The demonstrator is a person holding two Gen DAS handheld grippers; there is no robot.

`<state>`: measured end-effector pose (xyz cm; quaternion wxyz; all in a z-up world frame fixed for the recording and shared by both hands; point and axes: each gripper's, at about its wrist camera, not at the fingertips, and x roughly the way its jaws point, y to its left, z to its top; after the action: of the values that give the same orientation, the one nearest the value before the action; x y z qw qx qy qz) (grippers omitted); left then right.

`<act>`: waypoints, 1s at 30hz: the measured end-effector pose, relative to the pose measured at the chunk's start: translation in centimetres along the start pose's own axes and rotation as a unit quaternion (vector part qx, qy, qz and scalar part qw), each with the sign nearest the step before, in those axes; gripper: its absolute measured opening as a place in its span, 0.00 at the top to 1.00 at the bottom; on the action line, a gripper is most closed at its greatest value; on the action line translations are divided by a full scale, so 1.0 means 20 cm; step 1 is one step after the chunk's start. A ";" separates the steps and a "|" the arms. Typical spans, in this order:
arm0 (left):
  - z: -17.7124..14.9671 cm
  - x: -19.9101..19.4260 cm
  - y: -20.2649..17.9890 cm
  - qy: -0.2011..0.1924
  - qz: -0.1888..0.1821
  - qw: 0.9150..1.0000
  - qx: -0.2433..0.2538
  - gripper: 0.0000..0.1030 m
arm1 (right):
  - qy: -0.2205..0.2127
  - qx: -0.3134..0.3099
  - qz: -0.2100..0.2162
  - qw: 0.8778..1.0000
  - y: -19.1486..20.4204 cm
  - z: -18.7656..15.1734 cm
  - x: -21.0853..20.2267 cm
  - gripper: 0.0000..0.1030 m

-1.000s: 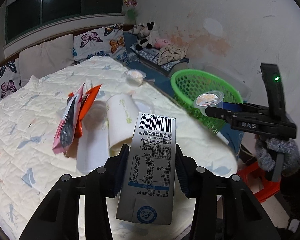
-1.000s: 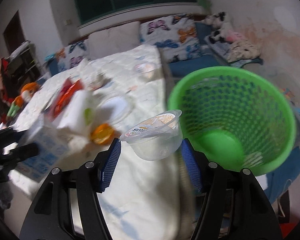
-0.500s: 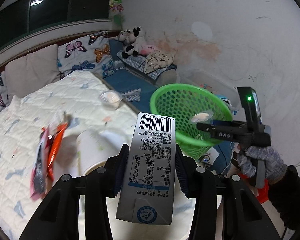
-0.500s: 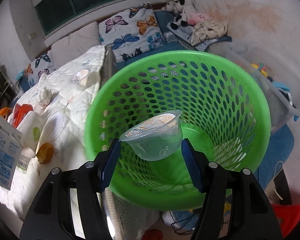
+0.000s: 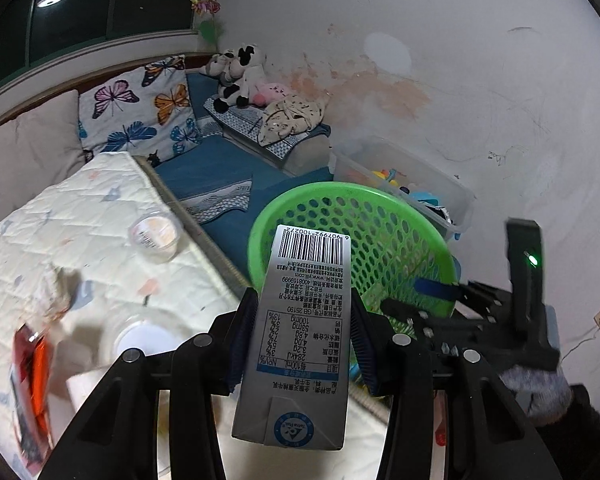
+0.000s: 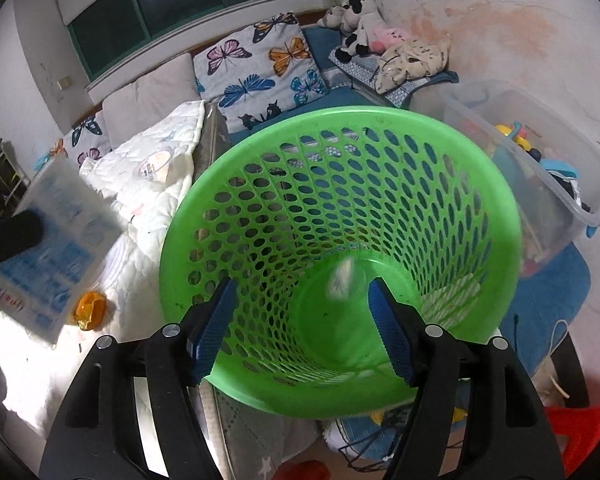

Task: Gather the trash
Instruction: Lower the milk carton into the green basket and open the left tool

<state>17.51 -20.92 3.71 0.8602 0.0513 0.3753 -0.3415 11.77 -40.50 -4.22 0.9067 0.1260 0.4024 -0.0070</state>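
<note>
My left gripper [image 5: 300,340] is shut on a grey milk carton [image 5: 300,344] with a barcode, held near the bed's edge beside the green mesh basket [image 5: 384,216]. My right gripper [image 6: 302,320] is open and empty over the basket [image 6: 460,168]. A blurred clear plastic cup [image 6: 340,280] is falling inside the basket. The right gripper [image 5: 428,296] shows in the left wrist view at the basket's rim. The carton [image 6: 56,248] shows at the left of the right wrist view.
On the white quilted bed [image 5: 80,216] lie another sealed plastic cup [image 5: 154,234], a white paper cup [image 5: 136,340], red-orange wrappers [image 5: 32,376] and an orange piece [image 6: 90,308]. A clear storage bin [image 6: 540,152] stands behind the basket. Pillows and plush toys line the wall.
My right gripper opened and let go of the plastic cup, which drops into the basket. My left gripper moved with the carton toward the basket.
</note>
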 end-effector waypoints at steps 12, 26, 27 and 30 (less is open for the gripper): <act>0.14 0.27 -0.11 0.021 -0.007 1.000 -0.011 0.58 | -0.026 -0.001 -0.004 1.000 -0.05 -0.03 -0.11 0.29; 0.16 0.49 -0.17 0.050 -0.013 0.998 -0.027 0.57 | -0.027 0.013 -0.007 1.000 -0.08 -0.06 -0.12 0.29; 0.16 0.49 -0.17 0.051 -0.013 0.998 -0.026 0.55 | -0.027 0.014 -0.007 1.000 -0.09 -0.07 -0.12 0.29; 0.15 0.48 -0.16 0.047 -0.013 0.999 -0.026 0.51 | -0.028 0.016 -0.007 0.999 -0.08 -0.08 -0.13 0.29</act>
<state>22.00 -29.60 -0.11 0.8384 0.0403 0.4243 -0.3398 8.72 -41.98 -3.65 0.9153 0.1374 0.3780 -0.0235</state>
